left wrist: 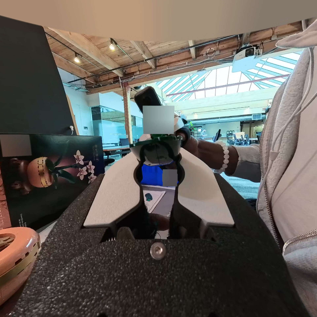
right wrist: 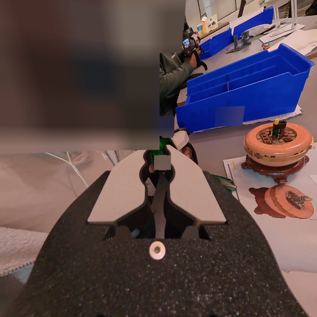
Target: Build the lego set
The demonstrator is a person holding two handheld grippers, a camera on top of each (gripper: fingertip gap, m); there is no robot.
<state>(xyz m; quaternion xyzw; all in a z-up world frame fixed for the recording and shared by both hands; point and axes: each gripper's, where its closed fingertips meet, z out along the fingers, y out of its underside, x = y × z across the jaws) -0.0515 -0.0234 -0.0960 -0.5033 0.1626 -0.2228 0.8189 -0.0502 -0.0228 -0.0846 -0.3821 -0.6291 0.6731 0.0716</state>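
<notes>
My left gripper [left wrist: 158,145] and right gripper [right wrist: 160,151] meet tip to tip, both nearly closed on a green leaf piece [right wrist: 155,152]; pot [right wrist: 277,147] right of my right jaws.

The left gripper [left wrist: 158,151] has white fingers [left wrist: 120,185] on a speckled black body; a dark green leaf piece [left wrist: 154,139] sits at its tips. To its left, the box [left wrist: 51,171] is black with a peach pot and pink-white flowers printed on it. The right gripper [right wrist: 163,151] shows grey-white fingers [right wrist: 123,188], also on speckled black. To its right stands a peach pot [right wrist: 278,151] with a tan band on a dark brown stand, and beyond it a bright blue bin [right wrist: 257,92]. The sleeve [left wrist: 247,164] is pale grey.
</notes>
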